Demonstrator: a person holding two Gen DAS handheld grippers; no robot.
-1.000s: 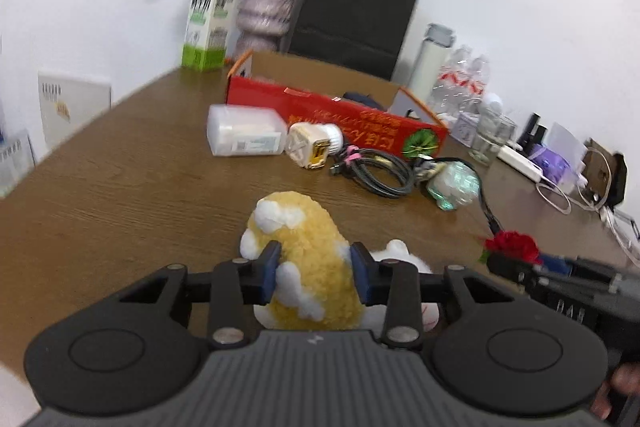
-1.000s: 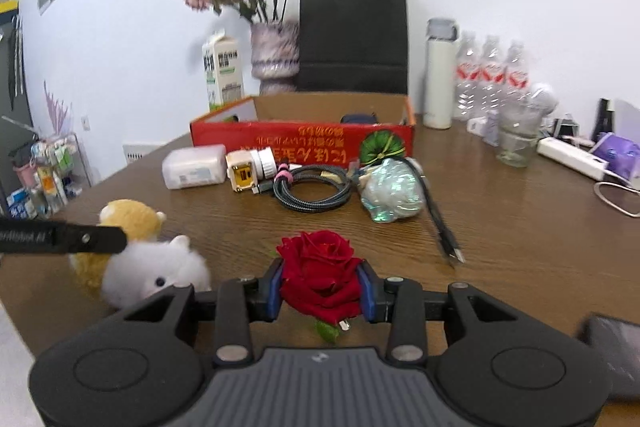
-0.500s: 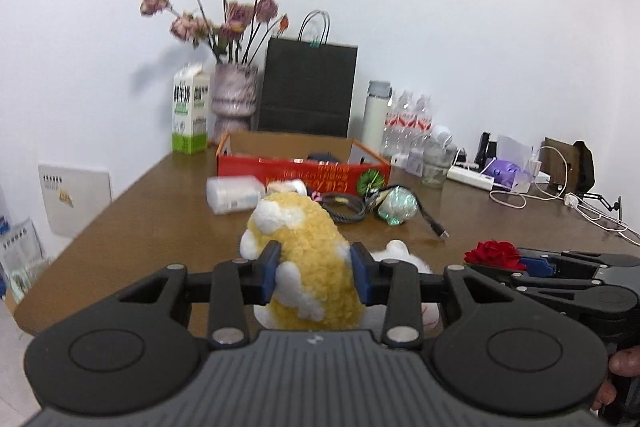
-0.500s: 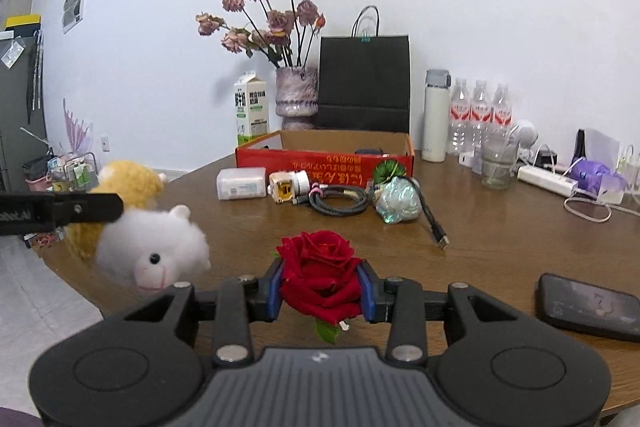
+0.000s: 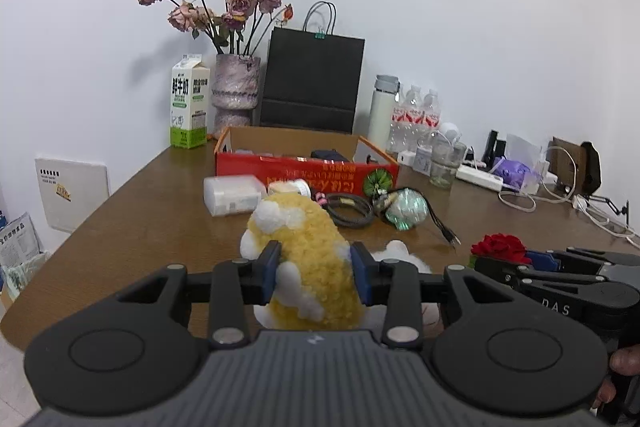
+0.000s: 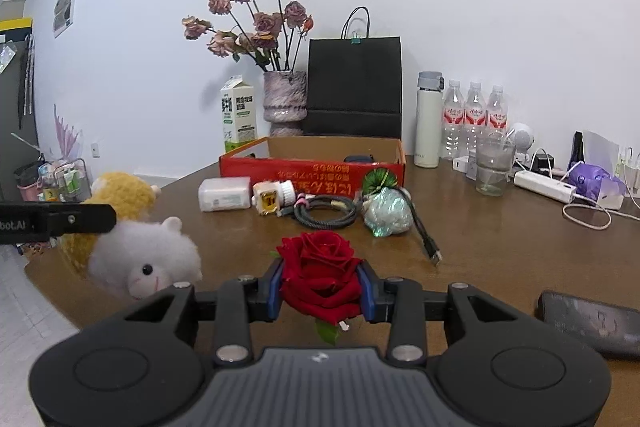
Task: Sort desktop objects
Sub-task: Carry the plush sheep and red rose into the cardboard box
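"DAS" on the right tool [image 5: 560, 291]; "bot.AI" (cut off) on the left tool [image 6: 56, 221].

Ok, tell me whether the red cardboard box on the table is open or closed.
Open. The red cardboard box has no lid or flaps over its top, and a dark object shows over its front wall.

light: bright, even | shadow: soft, left of the vase [image 5: 236, 87] on the wall | edges: fisheye bending, dark corners | blur: slight

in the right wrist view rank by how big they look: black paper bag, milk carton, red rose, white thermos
1. black paper bag
2. red rose, enlarged by nearness to the camera
3-4. milk carton and white thermos look alike
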